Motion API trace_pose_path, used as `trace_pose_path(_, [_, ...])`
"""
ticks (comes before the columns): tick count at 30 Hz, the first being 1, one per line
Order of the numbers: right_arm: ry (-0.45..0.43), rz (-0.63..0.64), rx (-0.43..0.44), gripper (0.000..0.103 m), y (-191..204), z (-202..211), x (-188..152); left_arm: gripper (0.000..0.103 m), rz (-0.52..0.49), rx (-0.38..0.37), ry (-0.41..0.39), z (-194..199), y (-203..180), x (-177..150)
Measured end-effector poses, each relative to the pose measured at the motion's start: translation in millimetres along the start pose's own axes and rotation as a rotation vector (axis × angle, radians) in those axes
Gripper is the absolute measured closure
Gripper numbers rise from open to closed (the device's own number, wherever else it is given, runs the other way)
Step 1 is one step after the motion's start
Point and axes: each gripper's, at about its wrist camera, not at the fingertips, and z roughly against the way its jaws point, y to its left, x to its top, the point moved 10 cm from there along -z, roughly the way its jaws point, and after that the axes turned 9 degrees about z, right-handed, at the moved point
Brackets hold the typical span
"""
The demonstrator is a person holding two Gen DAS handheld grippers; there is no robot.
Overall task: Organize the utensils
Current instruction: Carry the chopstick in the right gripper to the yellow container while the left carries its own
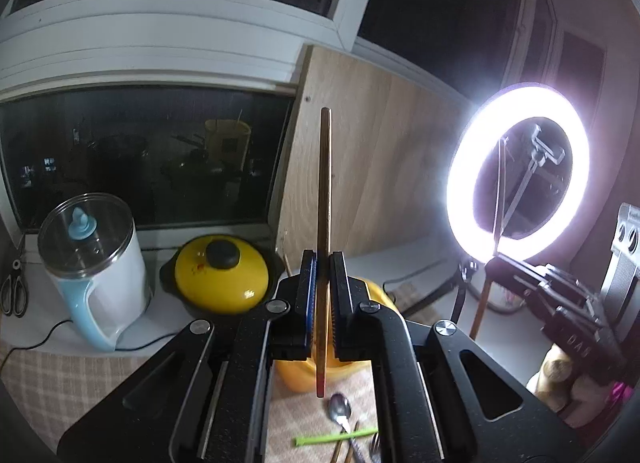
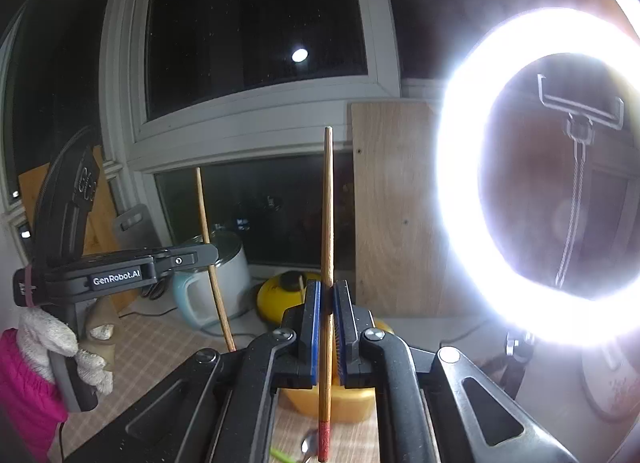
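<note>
My left gripper (image 1: 323,263) is shut on a wooden chopstick (image 1: 325,191) with a red end, held upright above the table. My right gripper (image 2: 328,291) is shut on a second wooden chopstick (image 2: 327,223), also upright. A yellow holder (image 1: 292,375) stands just beyond and below both grippers, mostly hidden; it also shows in the right wrist view (image 2: 344,403). On the checked tablecloth (image 1: 48,383) below lie a metal spoon (image 1: 340,411), a green stick (image 1: 336,437) and more utensils. The other gripper shows at the right in the left wrist view (image 1: 560,303) and at the left in the right wrist view (image 2: 120,267) with its chopstick (image 2: 212,263).
A white and blue kettle (image 1: 96,271), a yellow-lidded pot (image 1: 222,275) and scissors (image 1: 16,291) stand at the back left by the window. A lit ring light (image 1: 516,171) stands at the right, in front of a wooden board (image 1: 372,167).
</note>
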Motion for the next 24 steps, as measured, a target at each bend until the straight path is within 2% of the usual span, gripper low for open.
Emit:
trace_pose_path(5, [-0.018, 0.021, -0.045, 0.099, -6.5, -22.2, 10.9, 0.099, 0.025, -0.004, -0.011, -14.5, 4.3, 9.0])
trace_pose_path(11, [-0.022, 0.013, -0.093, 0.099, -13.8, -55.8, 13.5, 0.099, 0.02, 0.007, -0.002, -33.1, 4.7, 3.8])
trace_pose_path(17, [0.001, 0.042, -0.132, 0.099, -13.7, -88.0, 6.0, 0.099, 0.014, 0.002, 0.009, -45.4, 3.0, -2.9])
trace_pose_path(24, [0.053, 0.012, -0.128, 0.099, -23.3, -110.4, -8.4, 0.099, -0.011, 0.001, 0.033, -48.9, 2.6, -19.3])
